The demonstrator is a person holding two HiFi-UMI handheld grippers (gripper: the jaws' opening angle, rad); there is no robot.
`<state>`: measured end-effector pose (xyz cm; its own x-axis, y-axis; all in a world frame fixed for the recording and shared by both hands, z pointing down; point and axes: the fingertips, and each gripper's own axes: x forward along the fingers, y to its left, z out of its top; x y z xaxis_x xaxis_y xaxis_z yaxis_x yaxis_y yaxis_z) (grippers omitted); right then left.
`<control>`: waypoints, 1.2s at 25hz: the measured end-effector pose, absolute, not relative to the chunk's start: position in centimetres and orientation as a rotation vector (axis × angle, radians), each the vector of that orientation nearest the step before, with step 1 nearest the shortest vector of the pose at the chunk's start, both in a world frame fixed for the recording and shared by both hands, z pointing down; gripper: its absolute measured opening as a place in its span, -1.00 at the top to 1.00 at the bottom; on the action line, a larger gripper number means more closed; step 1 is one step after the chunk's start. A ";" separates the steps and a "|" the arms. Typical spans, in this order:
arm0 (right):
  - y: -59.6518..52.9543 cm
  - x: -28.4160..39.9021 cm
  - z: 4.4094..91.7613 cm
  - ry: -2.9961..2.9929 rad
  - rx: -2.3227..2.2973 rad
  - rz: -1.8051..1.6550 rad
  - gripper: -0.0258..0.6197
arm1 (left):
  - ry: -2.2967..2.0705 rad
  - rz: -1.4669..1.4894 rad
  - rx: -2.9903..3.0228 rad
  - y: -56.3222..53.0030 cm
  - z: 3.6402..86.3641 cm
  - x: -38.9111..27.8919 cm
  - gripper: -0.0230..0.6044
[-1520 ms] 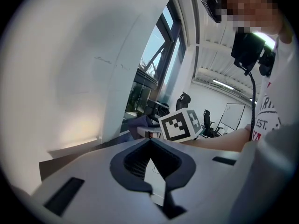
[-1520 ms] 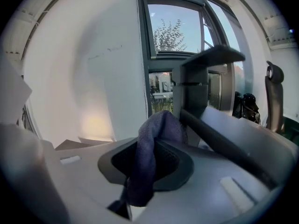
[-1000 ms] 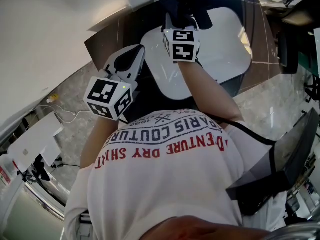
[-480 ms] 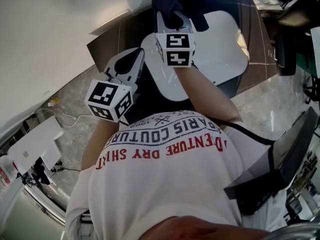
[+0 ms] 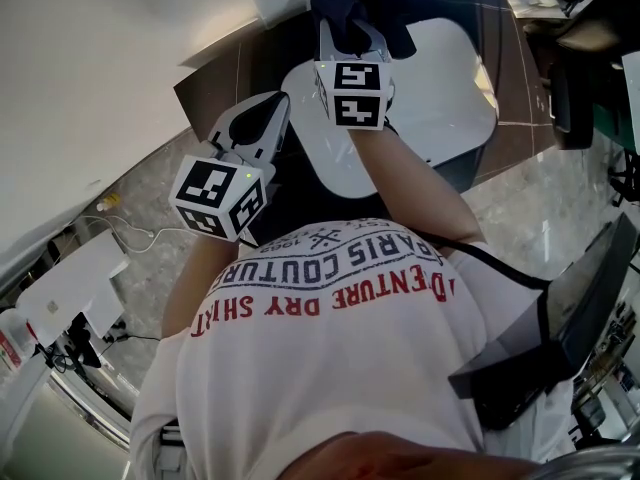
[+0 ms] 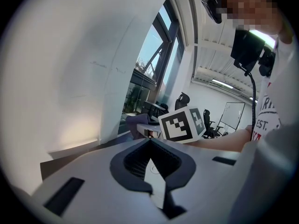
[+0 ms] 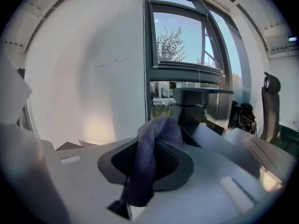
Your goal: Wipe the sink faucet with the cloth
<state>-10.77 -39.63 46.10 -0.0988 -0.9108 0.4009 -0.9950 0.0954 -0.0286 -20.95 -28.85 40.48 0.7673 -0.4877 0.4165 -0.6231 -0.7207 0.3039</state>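
The right gripper (image 5: 350, 33) is clamped on the dark blue cloth (image 5: 372, 3), a fold of it pinched between the pads, at the far edge of the white sink (image 5: 445, 88). The dark faucet (image 7: 189, 111) stands just behind the cloth. The left gripper (image 5: 262, 118) hangs over the brown worktop (image 5: 215, 83) at the sink's left edge, its jaws closed together on nothing

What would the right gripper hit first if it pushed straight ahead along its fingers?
Probably the dark faucet directly ahead, just past the cloth that the right gripper holds. Depth is unclear.
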 end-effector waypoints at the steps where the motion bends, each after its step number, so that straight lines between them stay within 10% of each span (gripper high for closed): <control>1: -39.3 -10.6 46.0 -2.094 1.896 0.428 0.71 | -0.836 0.432 2.535 -28.7 40.4 -20.8 0.92; 30: -23.3 -9.8 40.3 -2.266 1.847 0.345 0.71 | -0.716 0.405 2.633 -20.8 37.7 -19.2 0.92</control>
